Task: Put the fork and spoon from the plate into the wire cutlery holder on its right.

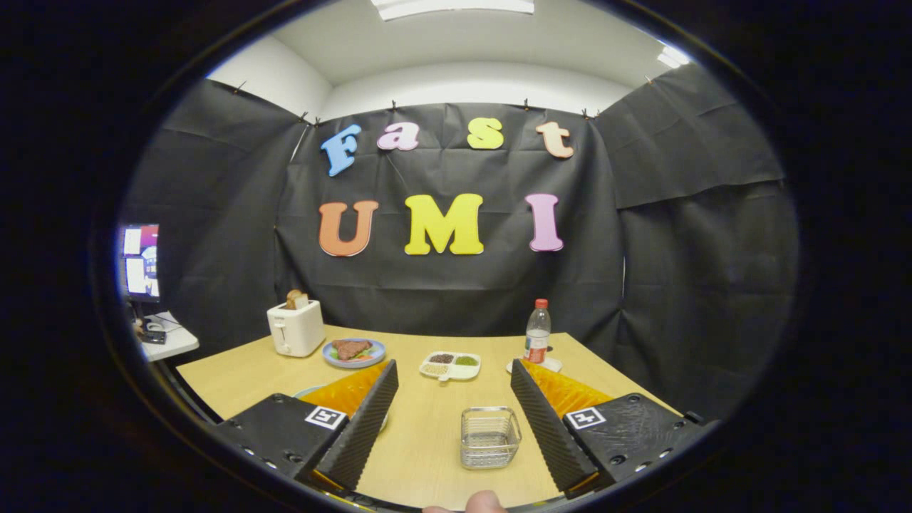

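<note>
I have the gripper (452, 410) spread wide, its 2 ribbed black fingers (363, 420) well apart and holding nothing, touching nothing that I can see. They hang above the wooden table (427, 456).

The wire cutlery holder (489, 437) stands on the table between the fingers, nearer the right finger than the left, and apart from both. It looks empty from here.

The plate (308, 391) named in the task is mostly hidden behind the left finger; I see just a pale rim edge showing on either side of that finger. I cannot see the fork or the spoon, so I cannot tell how they lie.

Farther off, beyond the fingertips, sits a white divided dish (450, 365) with 3 small fillings. To its left is a blue plate (354, 352) carrying a piece of brown food, and left of that a white toaster (294, 328) with bread sticking out of the top. Far right, a plastic bottle (538, 340) with a red cap stands upright on a small white saucer (551, 365).

A fingertip (484, 502) of the person holding the rig shows at the near edge, below the holder.
</note>
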`<action>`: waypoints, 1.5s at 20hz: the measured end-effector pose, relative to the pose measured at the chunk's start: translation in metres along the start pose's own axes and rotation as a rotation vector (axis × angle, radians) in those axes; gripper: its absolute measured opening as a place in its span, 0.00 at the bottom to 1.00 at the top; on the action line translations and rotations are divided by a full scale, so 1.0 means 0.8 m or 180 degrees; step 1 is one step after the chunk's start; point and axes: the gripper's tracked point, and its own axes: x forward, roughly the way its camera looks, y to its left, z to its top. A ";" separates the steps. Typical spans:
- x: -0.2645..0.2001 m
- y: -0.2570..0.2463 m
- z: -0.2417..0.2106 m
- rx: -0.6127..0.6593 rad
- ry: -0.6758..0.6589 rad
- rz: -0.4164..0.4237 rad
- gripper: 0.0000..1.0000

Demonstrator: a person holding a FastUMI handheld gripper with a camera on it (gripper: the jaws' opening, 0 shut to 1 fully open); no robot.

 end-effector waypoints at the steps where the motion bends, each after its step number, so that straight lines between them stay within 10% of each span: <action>1: -0.001 0.004 0.000 0.0003 0.0014 0.0017 0.95; 15: 0.060 0.165 -0.064 -0.0155 0.1427 0.0841 0.95; 22: 0.098 0.203 -0.161 0.0210 0.2944 0.0850 0.96; 30: 0.137 0.222 -0.217 -0.0045 0.3392 0.0706 0.93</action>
